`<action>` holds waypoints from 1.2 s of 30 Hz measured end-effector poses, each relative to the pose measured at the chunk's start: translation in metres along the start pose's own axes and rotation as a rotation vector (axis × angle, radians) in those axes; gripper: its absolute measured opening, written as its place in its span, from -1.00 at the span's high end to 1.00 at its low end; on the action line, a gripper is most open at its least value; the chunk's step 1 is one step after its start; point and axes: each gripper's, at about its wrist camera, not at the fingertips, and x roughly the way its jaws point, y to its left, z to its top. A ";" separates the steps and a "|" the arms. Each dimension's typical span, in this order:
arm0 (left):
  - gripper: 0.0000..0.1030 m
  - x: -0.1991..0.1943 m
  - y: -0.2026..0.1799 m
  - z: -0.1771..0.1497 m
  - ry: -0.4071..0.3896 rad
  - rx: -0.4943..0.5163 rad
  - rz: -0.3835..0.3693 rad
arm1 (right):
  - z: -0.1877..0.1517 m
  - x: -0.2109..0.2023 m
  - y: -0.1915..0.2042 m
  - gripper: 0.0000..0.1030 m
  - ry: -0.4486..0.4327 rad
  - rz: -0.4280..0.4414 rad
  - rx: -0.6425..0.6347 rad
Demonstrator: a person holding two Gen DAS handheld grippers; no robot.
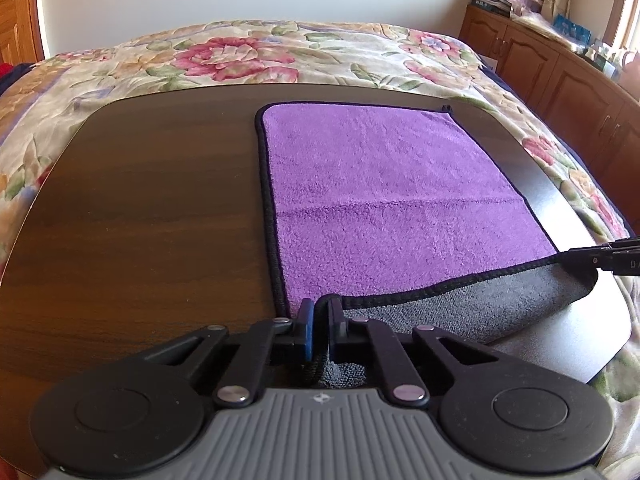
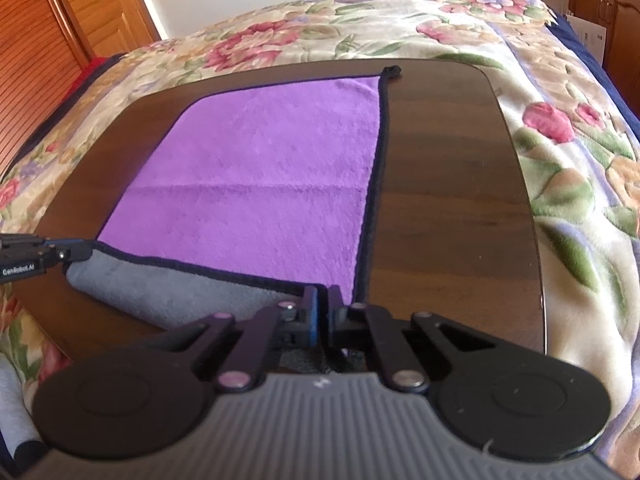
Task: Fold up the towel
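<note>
A purple towel [image 1: 380, 184] with black edging lies spread on a dark wooden table [image 1: 140, 200]. Its near edge is raised and turned up, so the grey underside [image 1: 480, 300] shows. My left gripper [image 1: 322, 308] is shut on the towel's near left corner, with the black hem pinched between its pads. My right gripper [image 1: 580, 256] grips the near right corner at the right edge of this view. In the right wrist view the towel [image 2: 260, 168] lies ahead and my right gripper [image 2: 323, 294] is shut on that corner. There my left gripper [image 2: 80, 250] holds the other corner at the far left.
The table [image 2: 440, 200] rests on a bed covered by a floral blanket [image 1: 240, 56]. Wooden cabinets [image 1: 560, 76] with clutter on top line the right wall. A wooden door [image 2: 92, 12] stands at the back left. A small loop [image 2: 392, 70] sits at the towel's far right corner.
</note>
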 end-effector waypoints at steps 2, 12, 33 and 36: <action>0.93 -0.001 0.000 0.001 -0.005 -0.002 -0.002 | 0.001 -0.001 0.002 0.90 -0.006 -0.002 -0.011; 0.93 -0.004 -0.003 0.007 -0.026 0.017 0.002 | 0.006 -0.011 0.006 0.91 -0.082 0.003 -0.035; 0.95 -0.001 0.002 0.028 -0.072 0.005 -0.002 | 0.028 -0.007 0.002 0.91 -0.163 0.010 -0.055; 0.95 0.002 0.004 0.031 -0.072 -0.001 -0.003 | 0.030 -0.004 0.001 0.91 -0.164 0.011 -0.060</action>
